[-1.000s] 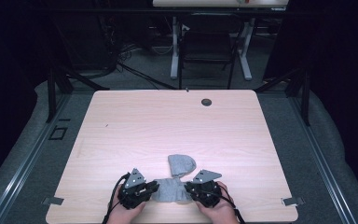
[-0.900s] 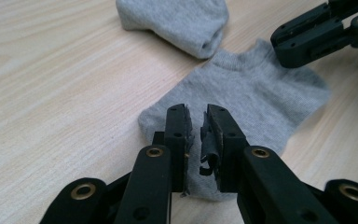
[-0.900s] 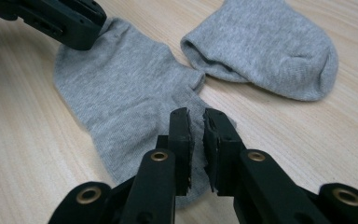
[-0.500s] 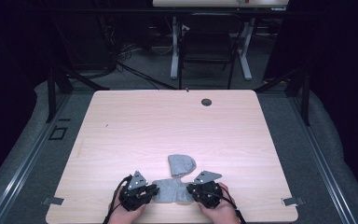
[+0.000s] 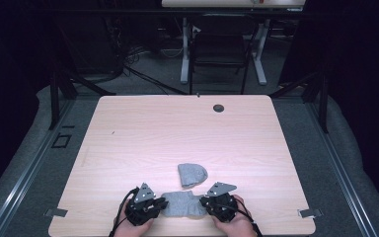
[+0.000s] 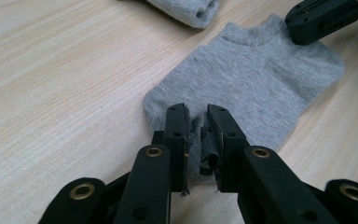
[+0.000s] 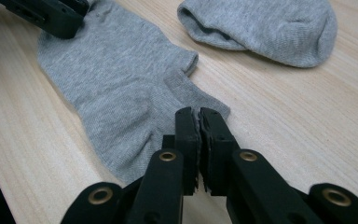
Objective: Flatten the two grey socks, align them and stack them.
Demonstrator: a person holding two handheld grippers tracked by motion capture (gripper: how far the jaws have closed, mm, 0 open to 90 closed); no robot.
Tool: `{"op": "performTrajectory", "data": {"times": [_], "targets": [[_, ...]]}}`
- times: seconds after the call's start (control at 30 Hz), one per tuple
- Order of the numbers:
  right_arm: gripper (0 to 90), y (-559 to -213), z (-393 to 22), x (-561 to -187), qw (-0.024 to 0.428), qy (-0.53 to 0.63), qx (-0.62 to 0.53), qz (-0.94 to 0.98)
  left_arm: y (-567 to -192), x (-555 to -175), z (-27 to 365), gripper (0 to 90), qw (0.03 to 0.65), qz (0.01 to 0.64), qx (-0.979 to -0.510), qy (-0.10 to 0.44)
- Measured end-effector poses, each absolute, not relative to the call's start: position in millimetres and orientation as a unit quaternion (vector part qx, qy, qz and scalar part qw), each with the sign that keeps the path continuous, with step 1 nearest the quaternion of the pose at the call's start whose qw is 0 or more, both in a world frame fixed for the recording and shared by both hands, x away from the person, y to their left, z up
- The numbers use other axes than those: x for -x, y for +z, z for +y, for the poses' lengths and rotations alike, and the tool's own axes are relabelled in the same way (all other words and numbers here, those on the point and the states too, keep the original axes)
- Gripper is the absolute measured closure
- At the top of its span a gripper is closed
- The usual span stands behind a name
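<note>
Table (image 5: 128, 128): pale wood-grain top, flat sock at its near edge; a dark round hole (image 5: 218, 107) sits by the far edge, well apart from the sock.
Room: grey floor either side of the table; beyond the far edge a dark chair (image 5: 217, 49) and white desk legs, dim surroundings.
Left gripper (image 5: 159, 203): at the left end of the flat sock, jaws nearly together, a bunched fold of grey knit clamped between the pads (left gripper view).
Right gripper (image 5: 206, 203): at the sock's right end; jaws have just been closing and now stand almost shut, with the sock's edge pinched between them.
Flat sock (image 5: 182, 204): grey ankle sock, spread flat between the two grippers, ribbed cuff visible, lightly wrinkled near each grip.
Second sock (image 5: 192, 174): same grey, folded into a rounded bundle, just beyond the flat sock, not touching it.
</note>
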State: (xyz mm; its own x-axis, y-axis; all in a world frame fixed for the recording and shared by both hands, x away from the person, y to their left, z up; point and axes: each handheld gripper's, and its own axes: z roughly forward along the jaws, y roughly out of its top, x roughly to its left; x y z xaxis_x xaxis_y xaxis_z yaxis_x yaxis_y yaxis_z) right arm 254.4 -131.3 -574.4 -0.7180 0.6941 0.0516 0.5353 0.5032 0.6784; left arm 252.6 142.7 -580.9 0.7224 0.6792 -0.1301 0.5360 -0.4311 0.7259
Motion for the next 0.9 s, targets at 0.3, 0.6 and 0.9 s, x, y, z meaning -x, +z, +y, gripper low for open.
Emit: {"op": "performTrajectory", "data": {"times": [0.3,0.6,0.9], "targets": [[80.3,-568,-134,-257,0.102,0.378,-0.37,0.843,-576,-251,139,72.4,0.405,0.355,-0.838,0.085],[77.7,-557,-148,-275,0.127,0.393,-0.4,0.818,-570,-256,147,67.2,0.416,0.361,-0.829,0.101],[77.5,-555,-161,-309,0.14,0.386,-0.437,0.801,-568,-259,152,64.5,0.42,0.372,-0.821,0.107]]}}
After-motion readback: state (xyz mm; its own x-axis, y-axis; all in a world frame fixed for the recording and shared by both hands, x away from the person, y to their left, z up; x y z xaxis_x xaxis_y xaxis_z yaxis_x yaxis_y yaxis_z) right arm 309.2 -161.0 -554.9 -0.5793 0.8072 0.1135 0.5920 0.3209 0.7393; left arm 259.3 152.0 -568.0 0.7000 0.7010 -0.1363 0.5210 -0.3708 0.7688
